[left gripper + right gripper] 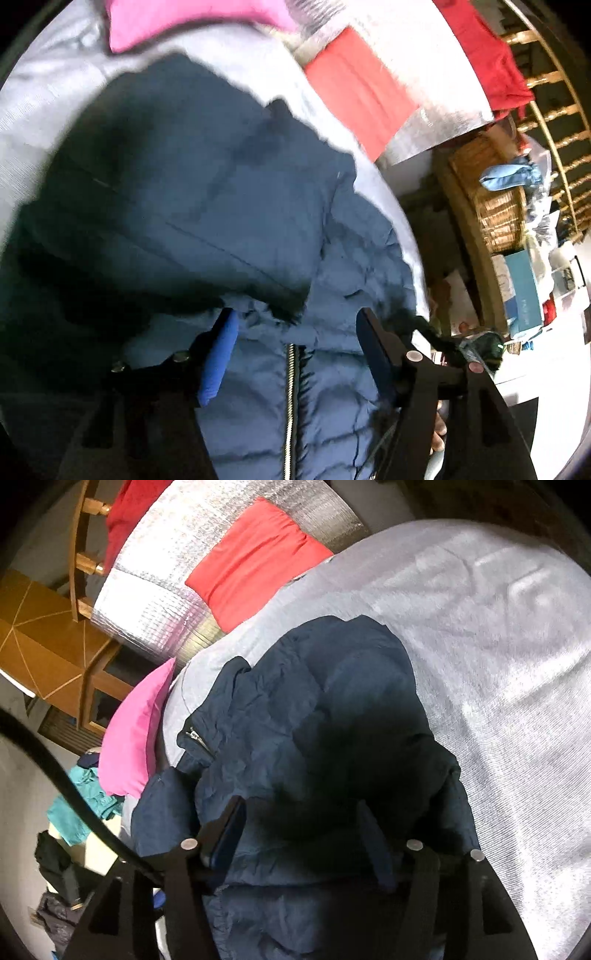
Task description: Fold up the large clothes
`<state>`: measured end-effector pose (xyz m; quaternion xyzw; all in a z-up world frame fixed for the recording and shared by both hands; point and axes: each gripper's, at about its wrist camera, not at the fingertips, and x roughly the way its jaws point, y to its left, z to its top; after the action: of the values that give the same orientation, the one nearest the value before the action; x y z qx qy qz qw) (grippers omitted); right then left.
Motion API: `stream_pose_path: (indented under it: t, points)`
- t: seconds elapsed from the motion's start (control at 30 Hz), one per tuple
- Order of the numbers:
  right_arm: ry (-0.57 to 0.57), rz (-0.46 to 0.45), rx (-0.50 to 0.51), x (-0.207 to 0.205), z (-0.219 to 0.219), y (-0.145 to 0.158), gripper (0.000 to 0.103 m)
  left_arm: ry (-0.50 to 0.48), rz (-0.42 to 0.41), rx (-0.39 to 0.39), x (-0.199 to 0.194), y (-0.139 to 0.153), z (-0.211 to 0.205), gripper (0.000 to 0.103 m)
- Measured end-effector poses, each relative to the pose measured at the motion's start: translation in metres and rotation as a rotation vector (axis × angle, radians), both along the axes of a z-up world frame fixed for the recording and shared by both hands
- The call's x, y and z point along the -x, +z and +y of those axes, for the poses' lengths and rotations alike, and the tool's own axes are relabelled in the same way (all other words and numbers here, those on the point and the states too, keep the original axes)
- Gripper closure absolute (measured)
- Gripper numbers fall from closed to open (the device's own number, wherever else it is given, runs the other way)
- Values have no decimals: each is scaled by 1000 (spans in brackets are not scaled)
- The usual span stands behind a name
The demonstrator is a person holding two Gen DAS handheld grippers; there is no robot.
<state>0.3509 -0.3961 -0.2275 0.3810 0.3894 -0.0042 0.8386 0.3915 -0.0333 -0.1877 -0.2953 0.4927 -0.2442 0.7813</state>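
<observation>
A navy quilted puffer jacket (207, 206) with a metal front zipper (290, 398) lies bunched on a light grey sheet (40, 96). My left gripper (295, 332) is open, its jaws spread wide over the jacket's zipper edge, blue pad (218, 362) on the left finger. In the right wrist view the same jacket (314, 716) fills the centre, a small zipper pull (194, 734) at its left. My right gripper (301, 819) is open, its fingers spread above the dark fabric, holding nothing.
A pink cloth (136, 734) and a red cloth (251, 561) lie on the bed beside a silver foil mat (155, 590). A wooden headboard (48, 653) stands at left. A wicker basket (495, 206), boxes and clutter sit off the bed's right side.
</observation>
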Motion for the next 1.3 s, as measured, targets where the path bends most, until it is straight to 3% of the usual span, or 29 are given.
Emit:
stream_pose_path:
  t: [0.1,0.2,0.33,0.43,0.67,0.7,0.8,1.03,1.3]
  points:
    - [1,0,1,0,4,0,37,87,-20,30,0,8,36,28]
    - [4,-3,12,-1,7,0,37,215,8,67,-7,-1,70,28]
    - [19,-6,31,-5,13,-1,37,315,26,104,-17,-10,94,28]
    - [23,-2,34,-7,16,-2,37,330,35,117,-25,-17,91,28]
    - [24,-3,31,-8,15,-5,37,345,-35,110,-27,-15,86,31]
    - [25,-4,32,-8,15,-5,37,340,-51,101,-29,-13,85,40]
    - [26,-5,33,-7,15,-5,37,309,-76,79,-35,-10,74,52]
    - [30,-6,32,-5,10,-5,37,201,-176,32,-33,15,24,58]
    - [8,-30,20,4,-11,2,37,-48,-403,-100,3,58,-67,56]
